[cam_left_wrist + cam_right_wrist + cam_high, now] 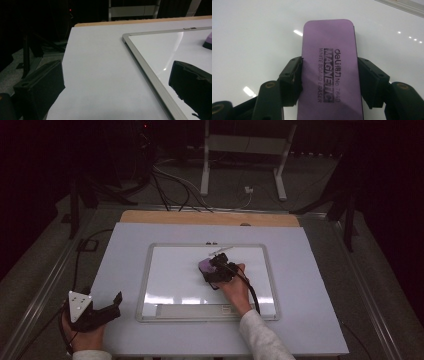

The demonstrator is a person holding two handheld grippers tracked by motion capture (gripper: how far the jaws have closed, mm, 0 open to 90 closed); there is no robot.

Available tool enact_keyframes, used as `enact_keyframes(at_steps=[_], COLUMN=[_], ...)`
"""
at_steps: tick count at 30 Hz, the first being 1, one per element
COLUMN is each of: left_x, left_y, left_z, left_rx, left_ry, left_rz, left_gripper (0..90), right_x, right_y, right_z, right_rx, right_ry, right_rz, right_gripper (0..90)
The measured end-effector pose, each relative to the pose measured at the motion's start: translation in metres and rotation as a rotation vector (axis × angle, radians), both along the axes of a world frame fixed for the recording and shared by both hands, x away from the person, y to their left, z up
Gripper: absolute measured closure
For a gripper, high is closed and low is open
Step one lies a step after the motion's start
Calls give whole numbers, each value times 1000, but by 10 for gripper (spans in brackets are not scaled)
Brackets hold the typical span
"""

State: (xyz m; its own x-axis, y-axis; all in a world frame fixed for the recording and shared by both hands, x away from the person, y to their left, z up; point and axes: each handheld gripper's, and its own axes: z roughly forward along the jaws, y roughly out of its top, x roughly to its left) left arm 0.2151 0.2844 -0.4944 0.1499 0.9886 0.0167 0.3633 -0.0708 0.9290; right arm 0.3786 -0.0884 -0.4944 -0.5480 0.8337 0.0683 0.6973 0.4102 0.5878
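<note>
Overhead and claw-mounted views; shared whiteboard (165,270)

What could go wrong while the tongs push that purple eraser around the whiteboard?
The right tongs pinch the flat purple magnetic whiteboard eraser only by its long sides, so it might twist or slip free. A thin white marker pen lies close ahead on the metal-framed whiteboard; a wide stroke could knock it away.

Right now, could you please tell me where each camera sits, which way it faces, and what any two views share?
High view: above the near table edge, looking forward and down on the whiteboard; both forearms show.
Left gripper view: rides the left tool, looking level across the table; its open jaws show.
Right gripper view: rides the right tool, looking down; jaws clamp the purple eraser.
Shared: the high and right gripper views both show the eraser on the whiteboard.
</note>
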Motion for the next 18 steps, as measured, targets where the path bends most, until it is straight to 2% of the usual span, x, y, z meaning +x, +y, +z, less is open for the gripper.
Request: enact_keyframes(at_steps=[6,16,18], left_x=[0,0,0], left_y=[0,0,0], left_z=[0,0,0], left_rx=[1,2,3], left_ry=[-1,2,2], left_rz=[-2,-2,-3], left_gripper=[8,8,8], right_x=[2,1,2], right_y=[-13,-15,-15], right_z=[0,-1,-1], right_rx=[-1,-4,-5], right_ry=[-1,-16,-17], right_rz=[-47,-39,-38], right_gripper=[411,404,375])
